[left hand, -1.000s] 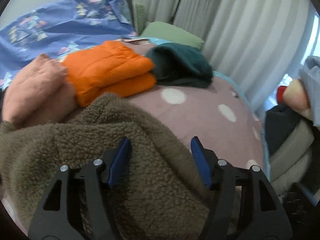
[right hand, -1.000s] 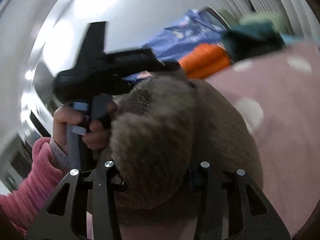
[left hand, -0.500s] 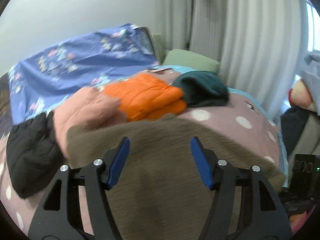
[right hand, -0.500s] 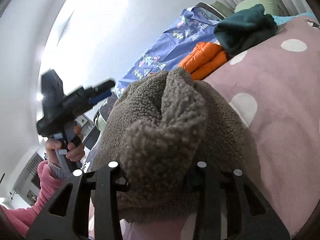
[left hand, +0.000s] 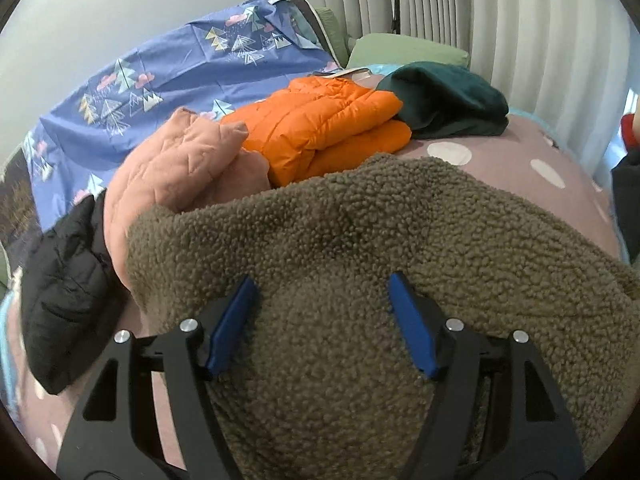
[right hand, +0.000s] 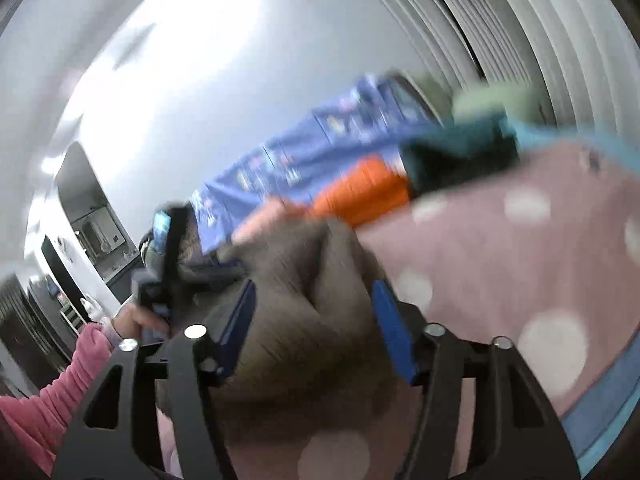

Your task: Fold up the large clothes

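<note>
Fleece (left hand: 360,240), brown and thick, lies heaped on the dotted bedspread (left hand: 500,160) at the near edge, apart from the folded orange jacket (left hand: 320,128) and other finished clothes further back, likely to leave folding room. The left gripper (left hand: 320,320) and right gripper (right hand: 312,320) both stand wide, fleece bulging between their fingers unpinched, seemingly placed to grab it.

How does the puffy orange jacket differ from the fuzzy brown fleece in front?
The puffy orange jacket is smooth, quilted and folded into a neat stack; the fuzzy brown fleece is curly-textured, spread out loose and looks larger. The left gripper is over the fleece, away from the jacket. Both lie on the dotted pink bedspread.
</note>
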Demonstrator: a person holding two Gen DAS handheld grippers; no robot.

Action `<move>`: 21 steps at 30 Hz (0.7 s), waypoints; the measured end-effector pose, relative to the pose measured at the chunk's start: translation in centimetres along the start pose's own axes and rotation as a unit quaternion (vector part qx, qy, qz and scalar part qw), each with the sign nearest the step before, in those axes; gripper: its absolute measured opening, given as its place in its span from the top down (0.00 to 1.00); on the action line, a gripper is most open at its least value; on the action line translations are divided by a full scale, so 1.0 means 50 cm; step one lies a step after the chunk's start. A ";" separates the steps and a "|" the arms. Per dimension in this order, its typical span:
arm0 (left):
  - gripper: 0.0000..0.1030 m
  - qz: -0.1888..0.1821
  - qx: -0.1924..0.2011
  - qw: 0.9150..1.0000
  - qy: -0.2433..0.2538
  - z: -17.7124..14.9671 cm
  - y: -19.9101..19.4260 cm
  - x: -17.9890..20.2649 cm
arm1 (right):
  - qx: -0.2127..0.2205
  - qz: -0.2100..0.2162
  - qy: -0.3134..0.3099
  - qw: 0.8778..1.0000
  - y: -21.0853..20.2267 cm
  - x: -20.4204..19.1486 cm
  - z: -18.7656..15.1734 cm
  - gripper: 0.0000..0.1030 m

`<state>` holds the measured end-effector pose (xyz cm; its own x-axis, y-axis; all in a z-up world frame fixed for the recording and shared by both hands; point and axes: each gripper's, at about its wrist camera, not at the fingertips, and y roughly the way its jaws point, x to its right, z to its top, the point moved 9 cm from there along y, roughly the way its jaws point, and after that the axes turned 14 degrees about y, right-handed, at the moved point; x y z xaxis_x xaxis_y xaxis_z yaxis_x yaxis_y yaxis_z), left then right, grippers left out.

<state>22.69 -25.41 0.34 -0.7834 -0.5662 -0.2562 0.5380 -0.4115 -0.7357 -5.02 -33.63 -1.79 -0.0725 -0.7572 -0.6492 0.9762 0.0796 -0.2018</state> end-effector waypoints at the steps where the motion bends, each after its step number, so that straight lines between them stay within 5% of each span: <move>1: 0.31 0.006 -0.002 1.000 0.005 0.000 -0.001 0.005 | 0.001 0.017 -0.010 1.000 0.004 -0.024 0.008 0.53; 4: 0.31 0.034 -0.009 0.999 0.030 0.006 -0.005 0.019 | -0.042 0.018 -0.012 0.999 0.061 -0.040 -0.022 0.58; 6: 0.31 0.045 -0.010 0.998 0.036 0.009 -0.003 0.022 | -0.099 -0.075 -0.022 0.992 0.154 0.024 -0.079 0.64; 7: 0.31 0.045 -0.009 0.998 0.032 0.006 -0.002 0.020 | -0.119 -0.112 -0.021 0.986 0.193 0.074 -0.126 0.58; 8: 0.29 0.046 -0.012 0.998 0.028 0.000 0.001 0.020 | -0.101 -0.101 -0.002 0.990 0.200 0.103 -0.144 0.50; 12: 0.26 0.052 -0.006 0.998 0.016 -0.001 0.011 0.015 | -0.111 -0.079 0.069 0.988 0.177 0.122 -0.140 0.48; 17: 0.23 0.069 0.020 0.997 0.001 -0.005 -0.028 -0.003 | -0.111 -0.079 0.046 0.990 0.182 0.109 -0.143 0.46; 21: 0.15 0.077 0.061 0.995 -0.014 -0.031 -0.139 0.000 | -0.103 -0.083 0.046 0.990 0.200 0.111 -0.134 0.45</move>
<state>18.45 -21.43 4.48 -0.6800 -0.6488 -0.3414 0.6868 -0.4007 -0.6065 2.99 -32.67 -12.33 -0.2560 -0.7097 -0.6563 0.8875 0.0965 -0.4505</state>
